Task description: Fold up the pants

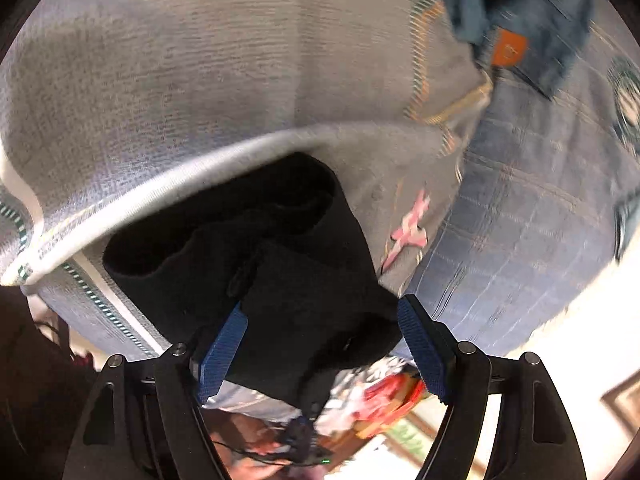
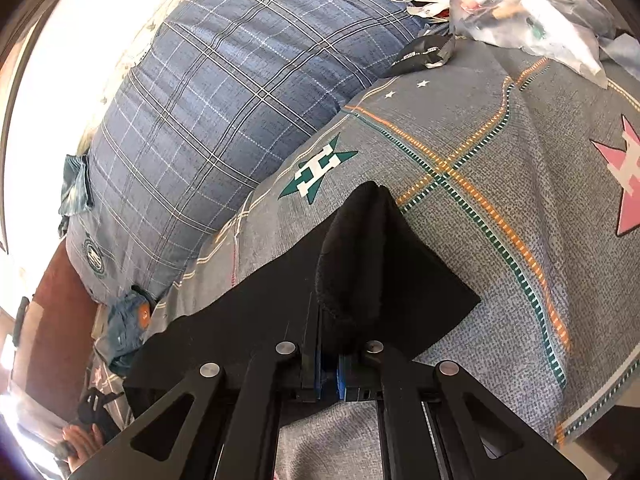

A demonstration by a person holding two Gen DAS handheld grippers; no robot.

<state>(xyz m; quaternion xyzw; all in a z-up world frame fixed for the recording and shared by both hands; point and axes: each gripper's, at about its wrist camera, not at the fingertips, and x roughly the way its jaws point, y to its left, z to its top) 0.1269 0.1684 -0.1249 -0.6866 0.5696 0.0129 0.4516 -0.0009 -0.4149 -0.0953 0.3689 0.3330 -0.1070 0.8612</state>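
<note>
The bed (image 2: 500, 216) has a grey cover with orange and green lines that cross. The cover also has a green star (image 2: 316, 170) and a pink star (image 2: 624, 176) on it.

A big blue pillow (image 2: 224, 92) with checks lies on the bed, at the far side. Its edge touches the grey cover near the green star.

The black pants (image 2: 380, 264) lie on the cover, near the crossing lines. One part is bunched up in a hump.

A blue denim thing (image 2: 128, 324) with an orange patch lies beside the pillow's end.

A small dark packet (image 2: 428, 54) sits by the pillow's other end. Clear bags (image 2: 528, 12) are piled just beside it.
</note>
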